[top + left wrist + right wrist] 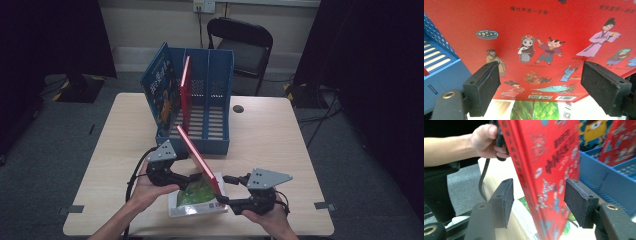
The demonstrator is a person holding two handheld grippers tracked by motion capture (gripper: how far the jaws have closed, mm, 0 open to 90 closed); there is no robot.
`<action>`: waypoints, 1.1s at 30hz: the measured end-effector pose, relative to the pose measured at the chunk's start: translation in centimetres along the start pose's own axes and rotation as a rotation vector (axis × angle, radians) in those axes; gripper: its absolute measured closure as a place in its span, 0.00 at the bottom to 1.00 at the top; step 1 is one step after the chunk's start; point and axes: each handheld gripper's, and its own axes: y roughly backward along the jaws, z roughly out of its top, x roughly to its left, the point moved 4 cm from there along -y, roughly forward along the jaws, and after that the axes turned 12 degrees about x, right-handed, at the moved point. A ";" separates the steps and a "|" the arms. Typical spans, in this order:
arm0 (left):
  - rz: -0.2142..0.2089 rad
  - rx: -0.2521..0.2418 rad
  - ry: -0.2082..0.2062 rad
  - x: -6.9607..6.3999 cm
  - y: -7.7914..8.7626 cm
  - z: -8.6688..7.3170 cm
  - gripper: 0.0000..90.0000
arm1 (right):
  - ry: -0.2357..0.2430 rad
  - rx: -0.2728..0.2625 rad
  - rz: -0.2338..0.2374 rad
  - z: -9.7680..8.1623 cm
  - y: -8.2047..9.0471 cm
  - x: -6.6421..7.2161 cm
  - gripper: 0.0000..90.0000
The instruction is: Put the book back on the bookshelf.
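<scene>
A red picture book (197,155) stands tilted, its lower edge resting on a green and white book (195,202) that lies flat near the table's front edge. My left gripper (190,181) sits under the book's leaning side. In the left gripper view the jaws of that gripper (541,75) stand wide open, facing the red back cover (544,30) with the green book (534,110) below. My right gripper (222,189) straddles the book's near edge. In the right gripper view the red book (544,157) passes between that gripper's (539,190) pads with a gap on each side.
A blue file rack (220,145) stands behind the books on the wooden table (280,150), holding a blue book (160,90) and another red book (185,85). The rack's wall (604,177) is close to the right gripper. A black chair (245,45) stands beyond the table.
</scene>
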 end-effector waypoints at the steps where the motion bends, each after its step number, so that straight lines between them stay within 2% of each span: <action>1: 0.001 0.000 0.001 0.0 0.0 0.0 0.17 | 0.005 0.016 -0.004 0.2 -1.0 0.0 0.45; 4: 0.005 0.000 0.002 0.0 0.0 0.0 0.17 | 0.012 0.031 -0.022 0.6 -2.4 -0.2 0.47; 5: 0.005 0.000 0.002 0.0 0.0 0.0 0.17 | 0.012 0.031 -0.022 0.6 -2.4 -0.2 0.47; 6: 0.009 -0.001 0.007 0.1 0.0 -0.1 0.17 | 0.004 0.035 -0.037 0.8 -3.3 -0.5 0.47; 7: 0.009 -0.001 0.007 0.1 0.0 -0.1 0.17 | 0.004 0.035 -0.037 0.8 -3.3 -0.5 0.47; 8: 0.015 0.002 0.010 0.3 0.0 -0.1 0.17 | 0.004 0.024 -0.061 1.0 -3.8 -0.5 0.50; 11: 0.018 -0.002 0.020 0.4 0.1 -0.1 0.17 | 0.008 0.030 -0.069 1.0 -4.3 -0.5 0.50; 15: 0.023 -0.007 0.018 0.4 0.0 -0.1 0.17 | 0.013 0.042 -0.116 0.9 -5.6 -0.3 0.47; 18: 0.020 -0.016 0.030 0.5 0.1 -0.1 0.17 | 0.023 0.041 -0.168 0.9 -5.8 -0.3 0.53; 21: 0.025 -0.016 0.037 0.7 0.2 -0.1 0.17 | 0.018 0.032 -0.190 0.8 -5.8 -0.5 0.58; 22: 0.030 -0.016 0.039 0.8 0.2 -0.2 0.17 | 0.010 0.028 -0.216 0.7 -5.6 -0.7 0.65; 23: 0.030 -0.016 0.039 0.8 0.2 -0.2 0.17 | 0.010 0.028 -0.216 0.7 -5.6 -0.7 0.65; 24: 0.034 -0.014 0.040 1.0 0.4 -0.3 0.17 | -0.006 0.021 -0.235 0.6 -5.4 -1.1 0.72; 27: 0.043 -0.017 0.046 1.3 0.4 -0.4 0.17 | -0.026 0.011 -0.245 0.5 -5.0 -1.8 0.81; 30: 0.057 -0.009 0.053 1.6 0.4 -0.6 0.17 | -0.033 0.001 -0.233 0.3 -4.8 -2.4 0.83; 33: 0.077 -0.009 0.085 2.4 0.5 -0.9 0.17 | -0.019 -0.009 -0.224 0.3 -4.6 -2.9 0.85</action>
